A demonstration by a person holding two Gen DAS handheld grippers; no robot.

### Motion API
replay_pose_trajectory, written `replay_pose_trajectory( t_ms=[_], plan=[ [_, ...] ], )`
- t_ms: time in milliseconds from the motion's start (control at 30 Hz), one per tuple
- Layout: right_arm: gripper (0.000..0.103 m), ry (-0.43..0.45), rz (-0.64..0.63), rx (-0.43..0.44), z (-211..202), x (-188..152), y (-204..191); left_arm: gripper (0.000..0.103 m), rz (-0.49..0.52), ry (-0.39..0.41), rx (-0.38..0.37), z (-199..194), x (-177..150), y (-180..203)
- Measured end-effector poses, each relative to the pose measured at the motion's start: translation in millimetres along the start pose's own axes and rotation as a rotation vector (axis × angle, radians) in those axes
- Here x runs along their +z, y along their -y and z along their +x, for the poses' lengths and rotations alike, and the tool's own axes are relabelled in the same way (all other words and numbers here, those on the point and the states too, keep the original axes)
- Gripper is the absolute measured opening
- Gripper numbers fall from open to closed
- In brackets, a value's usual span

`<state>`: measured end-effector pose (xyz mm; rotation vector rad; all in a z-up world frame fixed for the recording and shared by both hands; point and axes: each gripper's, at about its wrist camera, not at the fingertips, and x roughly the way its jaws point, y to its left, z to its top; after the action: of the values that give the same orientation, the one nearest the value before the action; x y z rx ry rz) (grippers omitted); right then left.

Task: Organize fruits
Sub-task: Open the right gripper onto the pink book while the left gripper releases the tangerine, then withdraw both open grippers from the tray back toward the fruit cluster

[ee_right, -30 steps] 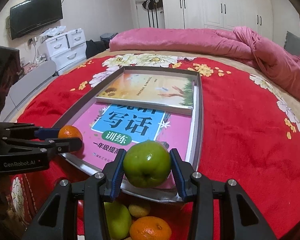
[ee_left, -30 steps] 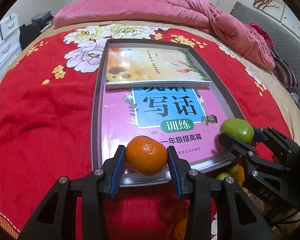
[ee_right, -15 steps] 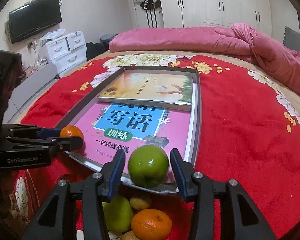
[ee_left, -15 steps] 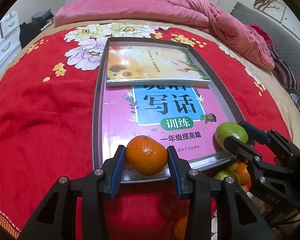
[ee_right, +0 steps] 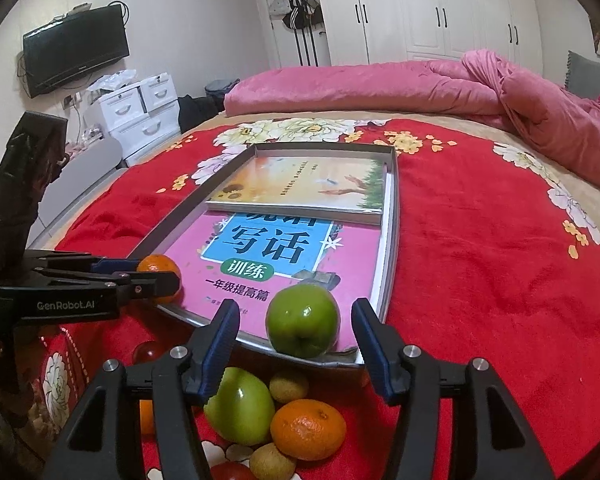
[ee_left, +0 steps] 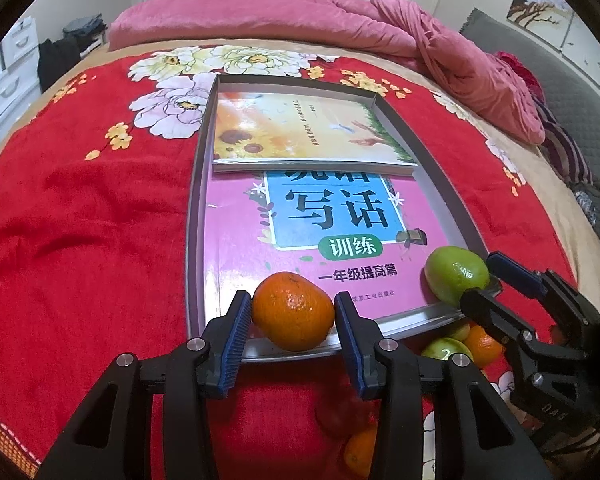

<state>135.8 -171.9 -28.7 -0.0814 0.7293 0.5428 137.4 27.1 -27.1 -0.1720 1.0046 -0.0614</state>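
Two books (ee_left: pixel 324 216) fill the tray (ee_left: pixel 194 216), loose fruit (ee_right: pixel 272 420) crowds its near edge, red bedspread (ee_right: pixel 480 264) alongside lies bare.

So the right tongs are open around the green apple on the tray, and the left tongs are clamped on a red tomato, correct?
Not quite. The left tongs hold an orange mandarin, not a red tomato; the left wrist view shows it between the blue pads. The rest holds: the right tongs stand open around the green apple at the near edge of the tray.

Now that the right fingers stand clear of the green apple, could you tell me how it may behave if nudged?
The apple is round and sits at the tray's near edge on a glossy book, so it would probably roll. Its shiny skin may slip. It looks firm, not fragile.
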Motion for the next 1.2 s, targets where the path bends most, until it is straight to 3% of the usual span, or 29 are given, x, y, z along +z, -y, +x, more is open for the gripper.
replay_pose_trajectory(
  t_ms=[100,833,933,1200],
  plan=[
    [0.061,0.003,-0.004,-0.002,-1.3,-0.7,-1.0,0.052,-0.001,0.004,0.002,-1.0,-0.4,-0.5],
    [0.073,0.037,0.001,-0.024,-8.6,1.0,0.5,0.059,-0.021,0.019,-0.034,-10.5,-2.4,-3.4],
    [0.075,0.044,0.0,-0.028,-10.0,1.4,0.7,0.074,-0.033,0.027,-0.04,-14.5,-2.1,-5.3],
    [0.082,0.062,0.001,-0.045,-14.4,3.6,1.3,0.077,-0.041,0.064,-0.046,-28.7,0.3,-4.5]
  ],
)
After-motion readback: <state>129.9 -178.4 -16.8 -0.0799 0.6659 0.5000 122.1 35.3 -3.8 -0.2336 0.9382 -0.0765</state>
